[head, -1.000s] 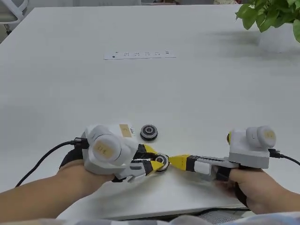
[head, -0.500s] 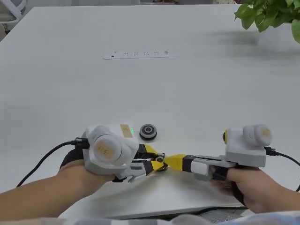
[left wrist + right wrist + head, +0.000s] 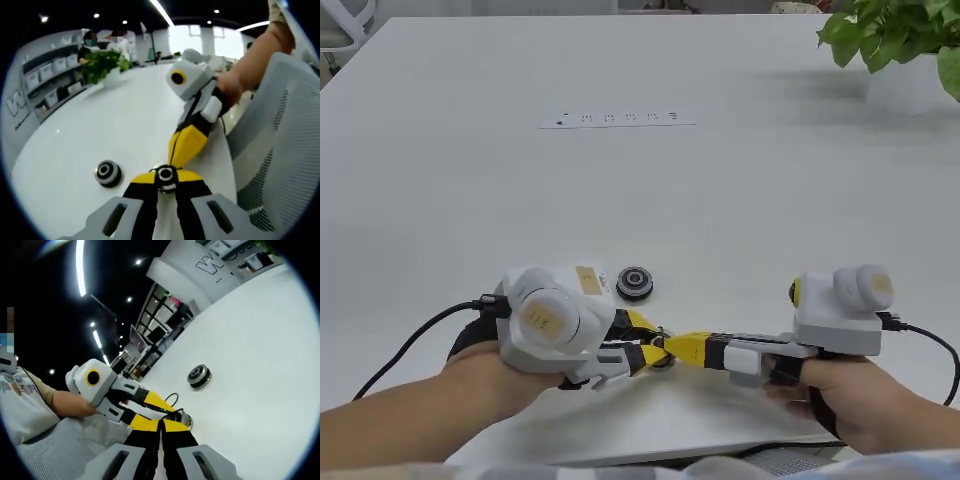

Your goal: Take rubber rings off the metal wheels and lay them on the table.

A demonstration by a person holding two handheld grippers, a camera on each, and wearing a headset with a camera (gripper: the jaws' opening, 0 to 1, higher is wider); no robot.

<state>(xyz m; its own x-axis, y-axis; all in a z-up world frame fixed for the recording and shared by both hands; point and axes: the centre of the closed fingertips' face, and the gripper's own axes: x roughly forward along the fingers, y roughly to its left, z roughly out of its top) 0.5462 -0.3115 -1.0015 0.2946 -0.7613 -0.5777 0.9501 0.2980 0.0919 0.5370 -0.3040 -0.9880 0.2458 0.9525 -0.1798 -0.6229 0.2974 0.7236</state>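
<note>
Yellow jaws of the left hand-held gripper (image 3: 648,346) are clamped on a metal wheel (image 3: 166,177) near the front edge of the desk (image 3: 720,200); the right hand-held gripper (image 3: 161,424), pointed opposite, is closed against it; a second wheel (image 3: 635,283) lies beyond

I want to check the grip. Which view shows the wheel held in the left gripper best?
Left gripper view: the wheel faces the camera, close, between the jaws. Head view shows a mostly hidden sliver; right gripper view shows its side.
</note>
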